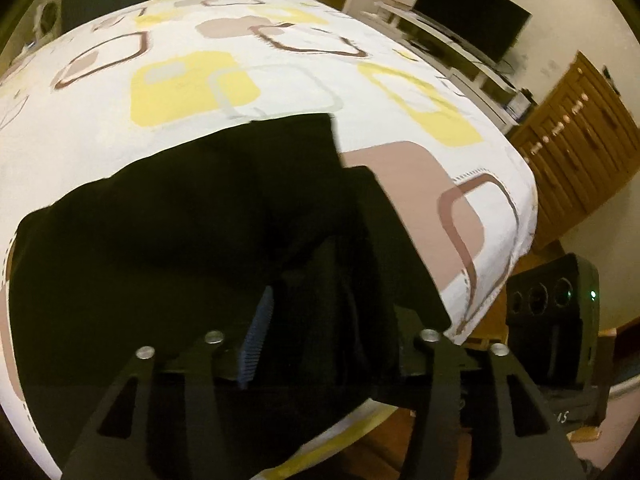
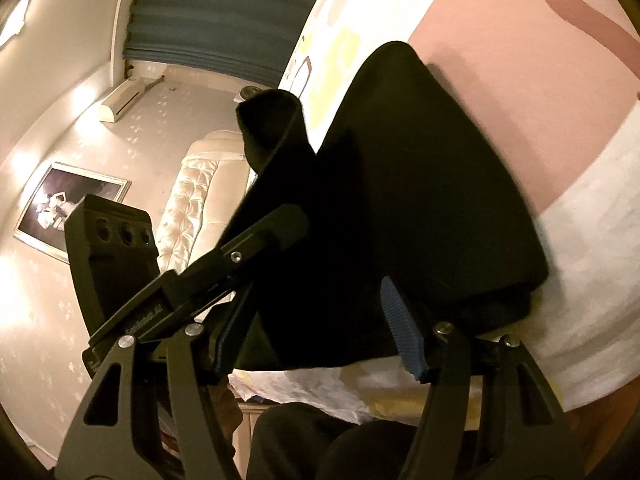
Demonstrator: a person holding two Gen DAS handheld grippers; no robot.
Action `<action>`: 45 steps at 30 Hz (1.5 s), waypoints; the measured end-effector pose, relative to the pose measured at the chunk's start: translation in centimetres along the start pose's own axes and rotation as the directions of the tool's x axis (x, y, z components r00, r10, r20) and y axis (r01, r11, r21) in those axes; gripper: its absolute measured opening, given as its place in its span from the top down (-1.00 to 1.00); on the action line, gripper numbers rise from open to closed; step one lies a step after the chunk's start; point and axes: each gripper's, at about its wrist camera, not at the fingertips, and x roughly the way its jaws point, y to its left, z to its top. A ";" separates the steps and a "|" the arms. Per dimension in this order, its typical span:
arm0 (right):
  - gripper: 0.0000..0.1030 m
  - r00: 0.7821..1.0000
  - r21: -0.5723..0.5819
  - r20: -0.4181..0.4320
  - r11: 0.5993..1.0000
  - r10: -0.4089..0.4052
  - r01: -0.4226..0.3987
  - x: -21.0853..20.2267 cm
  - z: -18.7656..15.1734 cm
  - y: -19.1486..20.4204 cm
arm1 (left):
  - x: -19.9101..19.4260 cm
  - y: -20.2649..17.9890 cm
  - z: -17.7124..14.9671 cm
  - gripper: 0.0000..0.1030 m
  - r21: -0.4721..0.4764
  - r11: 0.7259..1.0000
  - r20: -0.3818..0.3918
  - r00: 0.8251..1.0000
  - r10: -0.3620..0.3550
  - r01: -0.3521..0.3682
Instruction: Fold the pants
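The black pants (image 1: 192, 232) lie on the bed's patterned sheet (image 1: 240, 64) near its front edge. My left gripper (image 1: 320, 344) has black cloth filling the gap between its blue-padded fingers (image 1: 256, 336); the grip itself is dark. In the right wrist view the pants (image 2: 432, 184) lie partly folded, one end raised (image 2: 272, 120). My right gripper (image 2: 316, 332) also has black cloth between its fingers (image 2: 404, 332). The left gripper's body (image 2: 112, 248) shows close on its left.
The bed's right edge (image 1: 516, 248) drops to a wooden floor. The right gripper's body (image 1: 556, 320) is beside that edge. A wooden dresser (image 1: 572, 136) and a dark screen (image 1: 472, 12) stand beyond. A padded headboard (image 2: 192, 200) and a framed picture (image 2: 64, 208) are on the wall.
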 end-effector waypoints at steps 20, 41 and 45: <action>-0.24 1.000 0.005 0.001 1.000 0.007 -0.007 -0.5 0.0 -0.7 | -12.4 7.3 -6.0 -0.62 -0.098 0.949 0.235 0.919 0.316 -0.301; -0.25 0.951 -0.150 0.080 0.940 -0.298 0.308 -4.0 -1.1 4.3 | -12.2 19.1 -13.1 -0.62 -0.336 0.888 0.112 0.922 0.370 -0.315; -0.35 0.951 -0.131 0.159 0.949 -0.266 0.287 -5.6 0.0 5.8 | -12.3 19.5 -13.2 -0.62 -0.357 0.883 0.111 0.925 0.363 -0.304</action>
